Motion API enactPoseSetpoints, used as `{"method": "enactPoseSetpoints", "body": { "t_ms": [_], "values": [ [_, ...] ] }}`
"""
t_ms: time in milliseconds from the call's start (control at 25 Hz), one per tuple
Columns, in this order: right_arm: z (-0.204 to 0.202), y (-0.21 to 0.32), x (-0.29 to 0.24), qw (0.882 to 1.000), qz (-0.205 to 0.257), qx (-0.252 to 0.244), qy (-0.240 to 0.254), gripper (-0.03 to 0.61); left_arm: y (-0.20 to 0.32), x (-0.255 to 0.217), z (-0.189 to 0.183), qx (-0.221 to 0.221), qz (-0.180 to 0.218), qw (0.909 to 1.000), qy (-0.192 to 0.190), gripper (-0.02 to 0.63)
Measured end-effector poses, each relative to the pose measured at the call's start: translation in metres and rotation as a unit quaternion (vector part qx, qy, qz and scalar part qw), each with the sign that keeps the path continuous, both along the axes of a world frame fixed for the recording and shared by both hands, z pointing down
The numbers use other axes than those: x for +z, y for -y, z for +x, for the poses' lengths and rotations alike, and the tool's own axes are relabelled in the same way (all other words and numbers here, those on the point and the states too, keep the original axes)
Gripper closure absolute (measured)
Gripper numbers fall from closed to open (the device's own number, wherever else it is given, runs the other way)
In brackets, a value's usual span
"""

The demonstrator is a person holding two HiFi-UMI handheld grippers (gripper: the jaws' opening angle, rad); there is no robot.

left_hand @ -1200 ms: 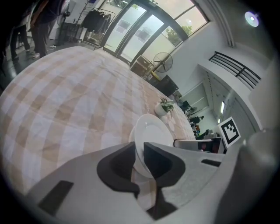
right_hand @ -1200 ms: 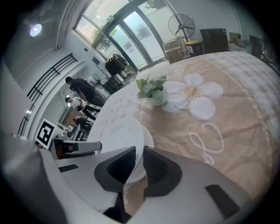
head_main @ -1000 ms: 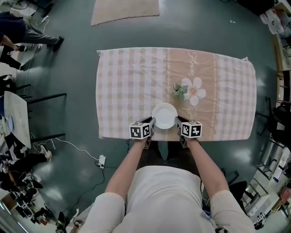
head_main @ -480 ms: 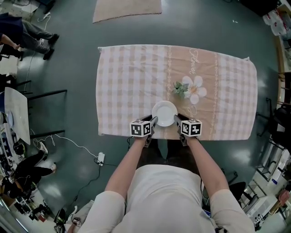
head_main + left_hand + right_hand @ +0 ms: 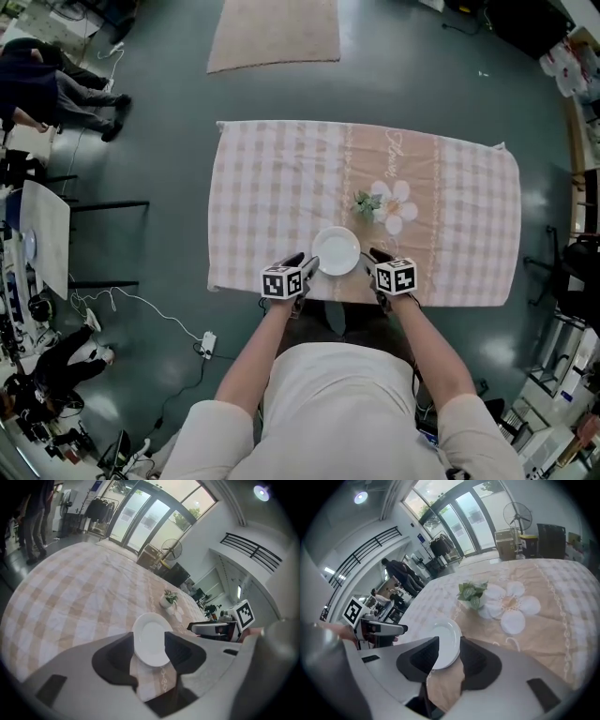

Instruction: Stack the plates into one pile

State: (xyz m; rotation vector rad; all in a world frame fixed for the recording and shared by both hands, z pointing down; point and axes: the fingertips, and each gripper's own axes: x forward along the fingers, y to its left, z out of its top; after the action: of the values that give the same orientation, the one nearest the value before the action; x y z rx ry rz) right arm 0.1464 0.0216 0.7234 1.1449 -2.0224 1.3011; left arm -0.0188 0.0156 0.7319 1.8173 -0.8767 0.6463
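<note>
Plates (image 5: 336, 251) look like one pile on cloth (image 5: 281, 187), near table edge, between our grippers. Left gripper (image 5: 304, 266), right gripper (image 5: 374, 258): jaws just been opening, now spread, pinching nothing. We judge release step; next, back away without nudging pile.

Large open hall, fitted out like lab or recording studio. Grey-green polished floor (image 5: 159, 141), loose cables (image 5: 141, 298) and power strip (image 5: 205, 343) lying on it. White desk (image 5: 42, 234) and piled equipment (image 5: 37, 398) along left edge, people (image 5: 56, 80) standing nearby. Tall glass doors (image 5: 140, 517), standing fan (image 5: 172, 550), clothes rack (image 5: 96, 508), upper gallery railing (image 5: 253, 550). Worktop (image 5: 272, 187) under checked cloth in middle.
</note>
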Motion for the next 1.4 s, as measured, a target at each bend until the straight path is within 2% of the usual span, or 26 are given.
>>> {"method": "enactPoseSetpoints", "body": {
  "t_ms": [200, 480, 760, 960, 1200, 1400],
  "values": [
    [0.020, 0.018, -0.046, 0.998, 0.052, -0.036, -0.023, 0.432, 0.013, -0.043, 0.001, -0.005, 0.052, 0.9986, 0.000, 0.429],
    [0.052, 0.045, -0.115, 0.990, 0.127, -0.040, -0.037, 0.481, 0.038, -0.113, 0.010, 0.007, 0.140, 0.9900, 0.019, 0.460],
    [0.075, 0.055, -0.167, 0.979, 0.190, -0.050, -0.046, 0.509, 0.044, -0.170, 0.021, 0.008, 0.179, 0.9837, 0.010, 0.517],
    [0.074, 0.056, -0.221, 0.966, 0.249, -0.061, -0.040, 0.517, 0.041, -0.219, 0.017, 0.018, 0.234, 0.9717, 0.027, 0.575],
    [0.072, 0.056, -0.288, 0.945, 0.320, -0.049, -0.054, 0.527, 0.038, -0.277, 0.006, 0.036, 0.293, 0.9551, 0.025, 0.598],
    [0.059, 0.041, -0.352, 0.924, 0.377, -0.031, -0.061, 0.537, 0.033, -0.335, -0.006, 0.063, 0.349, 0.9348, 0.018, 0.606]
  ]
}}
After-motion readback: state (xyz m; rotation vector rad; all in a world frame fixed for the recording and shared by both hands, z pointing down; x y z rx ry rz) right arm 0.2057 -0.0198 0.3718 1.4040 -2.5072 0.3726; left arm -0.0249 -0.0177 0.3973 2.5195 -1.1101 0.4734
